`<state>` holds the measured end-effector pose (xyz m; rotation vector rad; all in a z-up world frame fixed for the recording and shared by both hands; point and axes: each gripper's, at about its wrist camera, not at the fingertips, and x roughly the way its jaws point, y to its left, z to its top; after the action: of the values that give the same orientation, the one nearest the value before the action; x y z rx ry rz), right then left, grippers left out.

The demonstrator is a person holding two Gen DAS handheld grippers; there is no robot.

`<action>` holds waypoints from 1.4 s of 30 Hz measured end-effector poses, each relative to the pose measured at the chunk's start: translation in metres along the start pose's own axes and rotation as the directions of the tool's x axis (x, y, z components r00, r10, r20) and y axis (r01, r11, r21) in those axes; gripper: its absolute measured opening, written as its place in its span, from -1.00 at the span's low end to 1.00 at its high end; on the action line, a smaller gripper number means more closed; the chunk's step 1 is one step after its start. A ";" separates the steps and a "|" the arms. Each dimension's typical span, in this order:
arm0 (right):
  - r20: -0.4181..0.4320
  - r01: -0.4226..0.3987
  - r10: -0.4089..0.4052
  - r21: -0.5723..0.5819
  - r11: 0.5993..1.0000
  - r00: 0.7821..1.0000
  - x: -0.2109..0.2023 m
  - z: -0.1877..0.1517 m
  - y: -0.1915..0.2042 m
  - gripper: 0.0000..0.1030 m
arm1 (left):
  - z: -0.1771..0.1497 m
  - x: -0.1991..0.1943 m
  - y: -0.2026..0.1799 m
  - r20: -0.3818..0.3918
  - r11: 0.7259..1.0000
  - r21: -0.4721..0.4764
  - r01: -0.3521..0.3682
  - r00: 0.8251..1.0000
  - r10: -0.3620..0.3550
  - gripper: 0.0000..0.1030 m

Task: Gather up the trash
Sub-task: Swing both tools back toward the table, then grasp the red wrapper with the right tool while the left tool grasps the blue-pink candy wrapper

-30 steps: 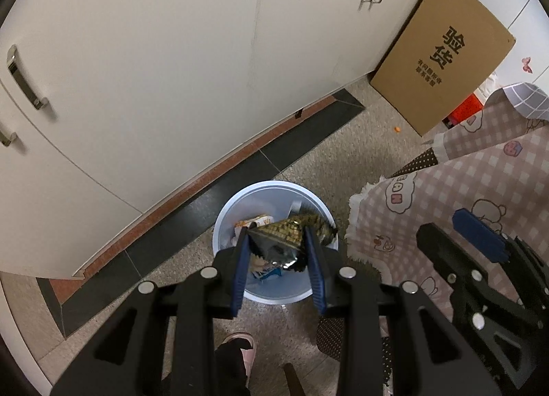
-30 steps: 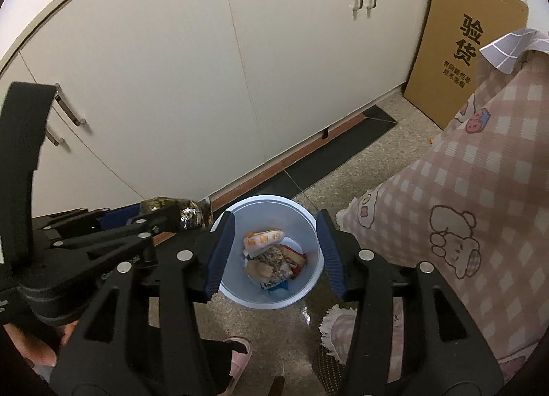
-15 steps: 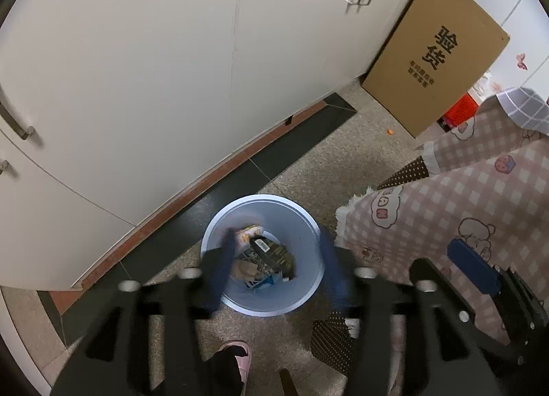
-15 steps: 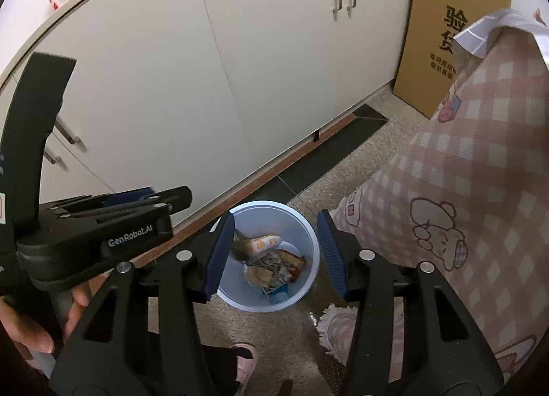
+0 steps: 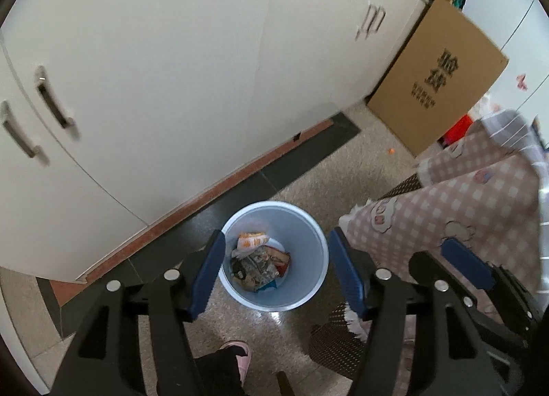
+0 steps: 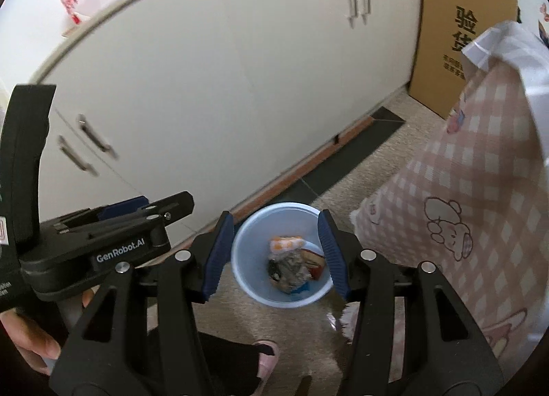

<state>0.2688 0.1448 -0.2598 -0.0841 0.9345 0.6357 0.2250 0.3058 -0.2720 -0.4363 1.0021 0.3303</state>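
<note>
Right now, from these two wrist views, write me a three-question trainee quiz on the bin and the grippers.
1. True or false: the round light-blue plastic bin stands on the speckled floor in front of the white cabinet doors.
2. Multiple choice: what lies between the fingers of the left gripper? A) a crumpled wrapper B) nothing C) a cloth
3. Fill in: the brown cardboard box leans beside the pink checked ____.

Key: 1 true. 2 B; the right gripper is empty too, and the crumpled foil wrapper lies in the bin with the orange-and-white packet. 3 cloth.
</note>
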 end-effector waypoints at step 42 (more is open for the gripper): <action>0.165 0.362 -0.442 0.364 0.858 0.882 -0.263 0.052 -0.385 0.12 | 0.052 -0.044 -0.467 0.153 0.660 0.751 0.023 0.966 -0.207 0.37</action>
<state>0.4035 -0.2764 -0.1025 0.0898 0.7396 0.0883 0.4551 -0.0757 -0.1171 0.2965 0.7928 -0.1693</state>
